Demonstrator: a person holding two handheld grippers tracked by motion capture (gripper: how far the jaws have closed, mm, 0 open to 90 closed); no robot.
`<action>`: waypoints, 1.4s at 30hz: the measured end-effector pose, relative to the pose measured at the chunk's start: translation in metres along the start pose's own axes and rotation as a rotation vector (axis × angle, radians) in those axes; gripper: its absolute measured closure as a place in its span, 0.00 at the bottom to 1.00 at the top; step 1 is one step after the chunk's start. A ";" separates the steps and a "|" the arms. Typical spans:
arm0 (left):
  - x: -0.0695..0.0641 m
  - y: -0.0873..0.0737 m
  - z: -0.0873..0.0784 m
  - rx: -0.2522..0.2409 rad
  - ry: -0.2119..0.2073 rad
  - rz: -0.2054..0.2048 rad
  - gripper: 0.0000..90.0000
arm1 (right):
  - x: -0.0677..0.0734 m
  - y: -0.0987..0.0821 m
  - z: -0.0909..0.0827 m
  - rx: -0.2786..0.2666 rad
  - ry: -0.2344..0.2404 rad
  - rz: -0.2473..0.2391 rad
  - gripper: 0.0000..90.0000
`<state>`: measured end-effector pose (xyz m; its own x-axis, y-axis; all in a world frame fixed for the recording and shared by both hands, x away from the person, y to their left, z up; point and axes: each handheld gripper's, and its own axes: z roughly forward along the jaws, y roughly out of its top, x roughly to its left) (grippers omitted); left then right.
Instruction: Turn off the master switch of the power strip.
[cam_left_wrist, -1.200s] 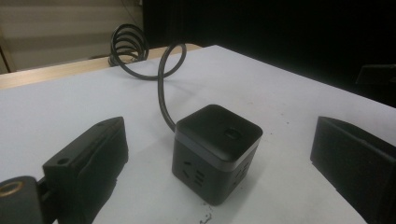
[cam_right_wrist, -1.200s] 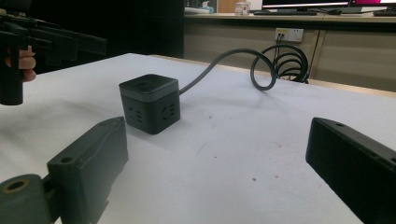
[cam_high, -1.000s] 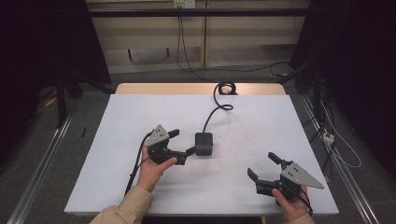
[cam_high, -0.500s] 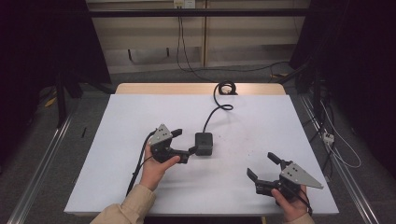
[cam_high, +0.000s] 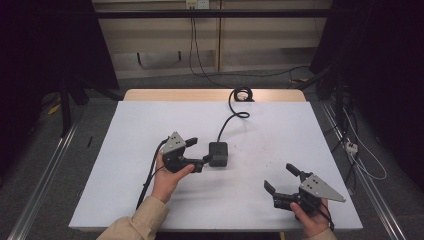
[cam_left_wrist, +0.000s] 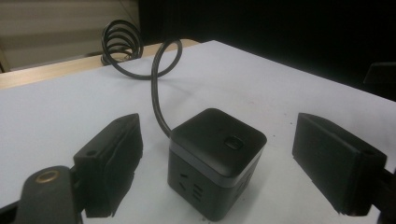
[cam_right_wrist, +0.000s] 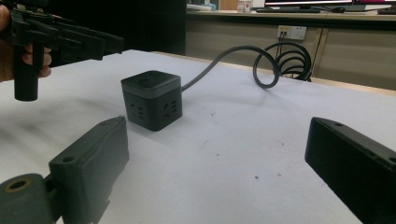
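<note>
A black cube-shaped power strip (cam_high: 218, 153) stands on the white tabletop (cam_high: 125, 150), and its cable (cam_high: 227, 125) runs back to a coil (cam_high: 242, 94). My left gripper (cam_high: 200, 151) points at the cube from the left. In the left gripper view the cube (cam_left_wrist: 217, 158) sits between the pads (cam_left_wrist: 112, 158), with a gap on each side. The jaws have just been closing and do not touch it. My right gripper (cam_high: 279, 176) is open and holds nothing near the front right edge. In its own view, that gripper (cam_right_wrist: 219, 140) faces the cube (cam_right_wrist: 152, 100).
The cable coil (cam_right_wrist: 285, 60) lies on the wooden strip at the table's far edge. The left hand and its gripper (cam_right_wrist: 60, 37) hang beyond the cube in the right gripper view. Dark floor, rails and loose cables (cam_high: 360, 150) surround the table.
The left gripper's jaws have narrowed a little around the cube. Both hands have kept their places.
</note>
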<state>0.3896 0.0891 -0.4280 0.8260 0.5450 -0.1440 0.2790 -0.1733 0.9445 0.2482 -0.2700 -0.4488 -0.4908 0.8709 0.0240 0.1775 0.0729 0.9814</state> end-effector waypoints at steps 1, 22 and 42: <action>0.000 0.000 0.000 0.001 0.001 0.002 0.18 | 0.000 0.000 0.000 0.000 0.000 0.000 0.07; -0.002 0.004 0.009 0.014 -0.027 0.018 0.39 | 0.000 0.000 0.000 -0.001 0.006 -0.003 0.07; 0.000 0.006 0.014 0.034 -0.023 0.000 0.60 | 0.002 0.000 0.001 0.002 0.014 -0.002 0.07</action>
<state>0.3980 0.0762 -0.4268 0.8366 0.5264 -0.1514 0.2953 -0.2007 0.9341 0.2484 -0.2681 -0.4492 -0.5033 0.8637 0.0251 0.1785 0.0755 0.9810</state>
